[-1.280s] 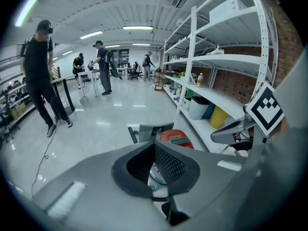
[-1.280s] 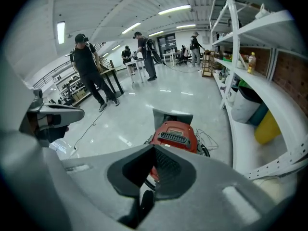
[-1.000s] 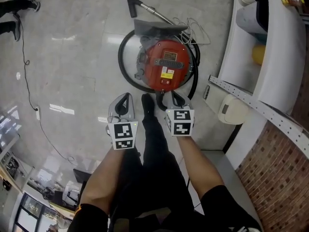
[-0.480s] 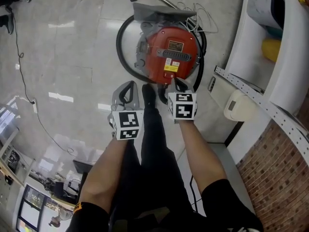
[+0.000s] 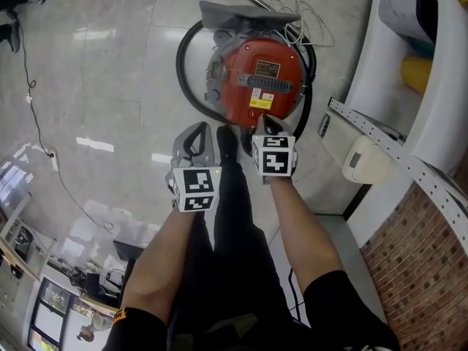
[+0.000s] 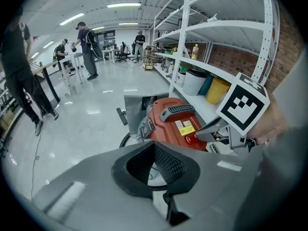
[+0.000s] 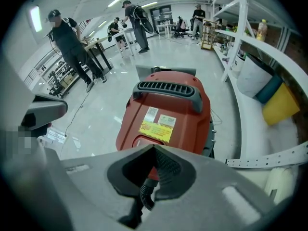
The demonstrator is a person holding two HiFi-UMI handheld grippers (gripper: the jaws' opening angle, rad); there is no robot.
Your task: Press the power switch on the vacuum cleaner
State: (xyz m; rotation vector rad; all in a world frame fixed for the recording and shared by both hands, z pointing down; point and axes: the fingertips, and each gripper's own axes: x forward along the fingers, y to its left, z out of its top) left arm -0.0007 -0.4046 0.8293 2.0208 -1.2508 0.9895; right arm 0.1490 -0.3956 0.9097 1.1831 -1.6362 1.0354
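Observation:
The red vacuum cleaner (image 5: 259, 79) stands on the pale floor, ringed by its black hose (image 5: 186, 86). It has a black handle (image 7: 168, 88) on top and a yellow sticker (image 7: 156, 129). Its power switch (image 7: 144, 141) is a raised red oval at the near edge, also seen in the left gripper view as the power switch (image 6: 194, 139). My right gripper (image 5: 262, 120) is shut, and its tip hangs just over that near edge. My left gripper (image 5: 195, 127) is shut on nothing. It hovers over bare floor to the left of the vacuum cleaner.
A white shelf rack (image 5: 431, 86) with a yellow bin (image 5: 417, 72) runs along the right, before a brick wall (image 5: 424, 254). A thin cable (image 5: 44, 137) trails over the floor at left. My own black shoe (image 5: 225, 143) stands between the grippers. People (image 6: 89, 42) work at far desks.
The vacuum cleaner has come closer in the head view. My right gripper has moved forward, from short of the red body to its near edge. The left gripper has hardly shifted.

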